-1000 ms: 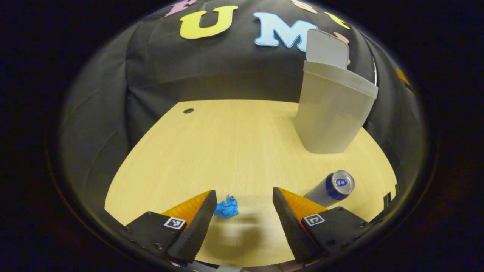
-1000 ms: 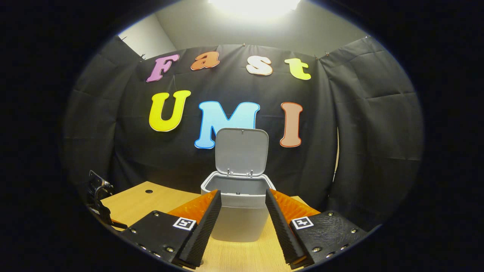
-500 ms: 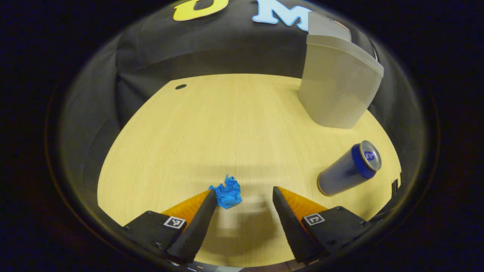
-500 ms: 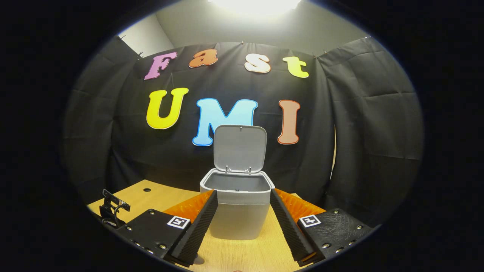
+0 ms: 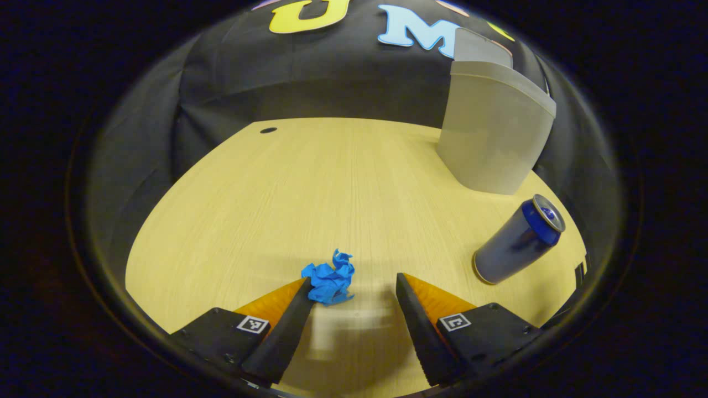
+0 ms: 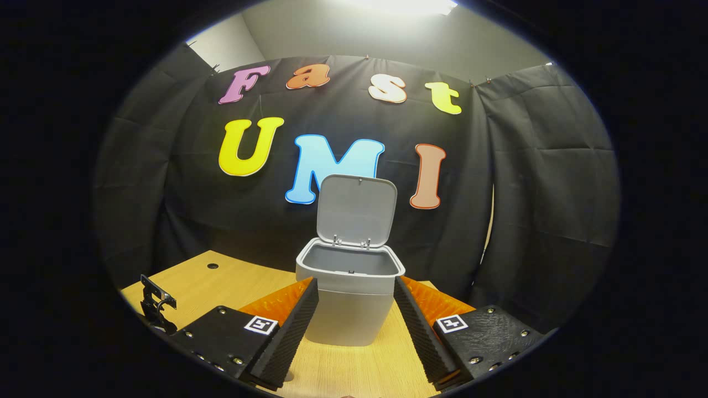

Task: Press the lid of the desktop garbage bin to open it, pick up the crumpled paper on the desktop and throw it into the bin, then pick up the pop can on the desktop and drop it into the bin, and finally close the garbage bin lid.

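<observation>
The left gripper (image 5: 351,284) hangs low over the wood counter (image 5: 287,193) w/ its fingers (image 5: 287,326) spread wide, holding nothing. The blue crumpled paper (image 5: 330,281) sits on the counter right by the tip of one finger, nearer that one than the other. The pop can (image 5: 517,239) stands on the counter off to one side, near the gray bin (image 5: 492,141). In the right gripper view, the right gripper (image 6: 354,301) is also spread wide & holds nothing. The bin (image 6: 348,296) stands just past it, lid (image 6: 357,210) flipped up.
</observation>
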Motion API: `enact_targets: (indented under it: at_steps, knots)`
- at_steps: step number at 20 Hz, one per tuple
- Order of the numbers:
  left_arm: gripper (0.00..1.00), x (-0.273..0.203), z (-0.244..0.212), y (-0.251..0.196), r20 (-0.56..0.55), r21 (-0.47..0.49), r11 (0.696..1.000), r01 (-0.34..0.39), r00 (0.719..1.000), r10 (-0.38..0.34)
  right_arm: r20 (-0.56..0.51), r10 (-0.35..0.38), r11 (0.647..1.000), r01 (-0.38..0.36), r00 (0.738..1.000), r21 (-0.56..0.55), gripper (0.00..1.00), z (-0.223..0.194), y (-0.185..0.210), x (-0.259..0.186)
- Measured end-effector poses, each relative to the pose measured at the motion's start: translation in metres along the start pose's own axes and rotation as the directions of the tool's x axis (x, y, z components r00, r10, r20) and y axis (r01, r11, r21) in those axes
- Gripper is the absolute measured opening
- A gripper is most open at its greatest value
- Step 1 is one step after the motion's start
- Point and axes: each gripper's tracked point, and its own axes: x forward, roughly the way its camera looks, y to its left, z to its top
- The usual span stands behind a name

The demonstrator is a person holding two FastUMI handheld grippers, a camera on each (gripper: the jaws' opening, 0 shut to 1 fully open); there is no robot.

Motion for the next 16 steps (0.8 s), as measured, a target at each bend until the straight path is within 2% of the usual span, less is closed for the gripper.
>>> enact_targets:
  at_steps: [3, 7, 8, 9, 12, 14, 15, 16]
  knots:
    - [0.96, 0.002, -0.001, 0.008, 0.012, 0.018, 1.000, -0.022, 1.000, 0.021, -0.006, 0.018, 1.000, -0.018, 1.000, -0.005, 0.89, -0.001, 0.007, -0.001]
    - [0.79, 0.009, 0.002, 0.014, 0.043, 0.046, 0.998, -0.040, 0.998, 0.038, -0.009, 0.012, 1.000, -0.012, 1.000, -0.005, 0.88, -0.002, 0.005, -0.001]
    - [0.80, 0.010, 0.003, 0.015, 0.053, 0.061, 0.997, -0.048, 0.998, 0.045, -0.013, 0.008, 1.000, -0.008, 1.000, -0.002, 0.86, -0.002, 0.005, -0.002]
    - [0.72, 0.012, 0.003, 0.018, 0.056, 0.076, 0.996, -0.057, 0.997, 0.052, -0.019, 0.009, 1.000, -0.009, 1.000, 0.003, 0.86, -0.004, 0.004, -0.001]
    - [0.63, 0.013, 0.005, 0.019, 0.073, 0.090, 0.994, -0.054, 0.996, 0.048, -0.035, 0.014, 1.000, -0.013, 0.999, 0.014, 0.89, -0.007, 0.006, 0.000]
    - [0.52, 0.013, 0.005, 0.021, 0.075, 0.080, 0.995, -0.056, 0.996, 0.050, -0.036, 0.016, 1.000, -0.016, 0.999, 0.011, 0.89, -0.007, 0.007, 0.001]
    - [0.43, 0.015, 0.004, 0.025, 0.077, 0.079, 0.994, -0.071, 0.995, 0.065, -0.034, 0.018, 1.000, -0.018, 0.999, 0.008, 0.89, -0.006, 0.008, 0.001]
    - [0.44, 0.012, 0.004, 0.025, 0.075, 0.071, 0.995, -0.069, 0.995, 0.064, -0.031, 0.021, 1.000, -0.021, 0.999, 0.007, 0.89, -0.005, 0.010, 0.001]
